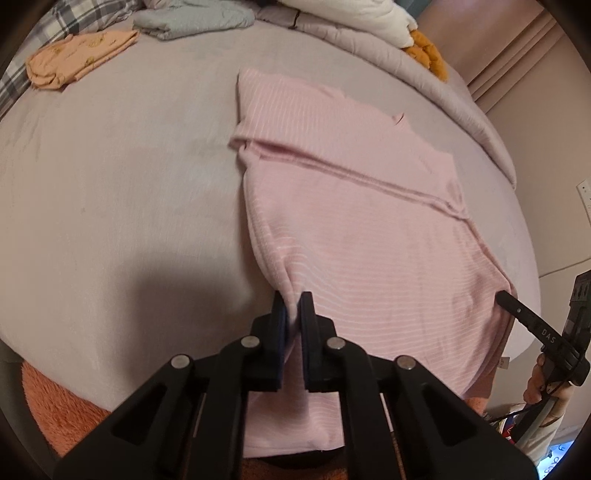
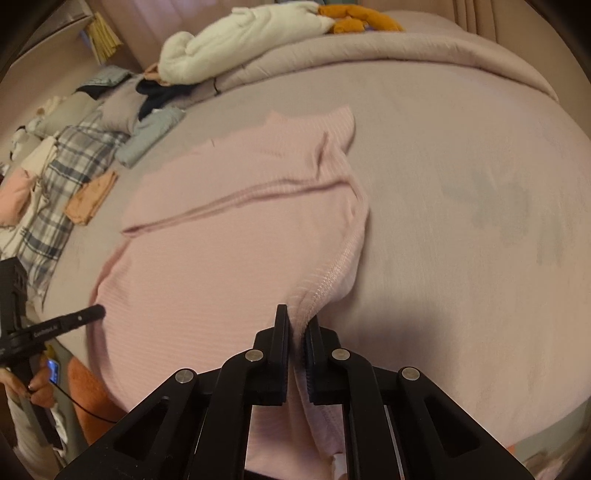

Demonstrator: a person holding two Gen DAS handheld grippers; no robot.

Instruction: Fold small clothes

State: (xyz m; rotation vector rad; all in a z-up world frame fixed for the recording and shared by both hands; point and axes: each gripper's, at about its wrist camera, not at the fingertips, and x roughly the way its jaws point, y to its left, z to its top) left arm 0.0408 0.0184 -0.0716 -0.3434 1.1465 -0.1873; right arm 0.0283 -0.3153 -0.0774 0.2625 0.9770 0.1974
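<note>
The left gripper (image 1: 293, 301) is closed on the near hem of a pink striped top (image 1: 351, 206), a pinch of cloth bunched between its two black fingers (image 1: 277, 314). The right gripper (image 2: 297, 317) is clamped the same way on the top's other near corner, where a stitched side seam (image 2: 332, 269) runs up from between its fingers (image 2: 282, 325). Cloth hangs below both pairs of jaws.

The top lies spread on a grey bed sheet (image 1: 129, 177), with a fold line across its middle and its far part flat on the bed.

The left wrist view shows the right gripper from the side at the right edge, with the hand (image 1: 537, 384) that holds its handle, and white stripes on the top that the right wrist view blurs. It also shows a folded peach garment (image 1: 79, 59) and a folded grey-blue garment (image 1: 192, 20) near the far left of the bed, with a strip of orange fluffy rug (image 1: 62, 406) below the bed's edge.

The right wrist view shows the left gripper at its left edge, with the hand (image 2: 35, 387) on its handle. Only here do a plaid cloth (image 2: 70, 177) and a heap of mixed clothes (image 2: 48, 122) beside it show in full. A white bundle (image 2: 236, 40) and an orange one (image 2: 354, 18) sit on the rolled grey quilt (image 2: 406, 62) at the far side.
</note>
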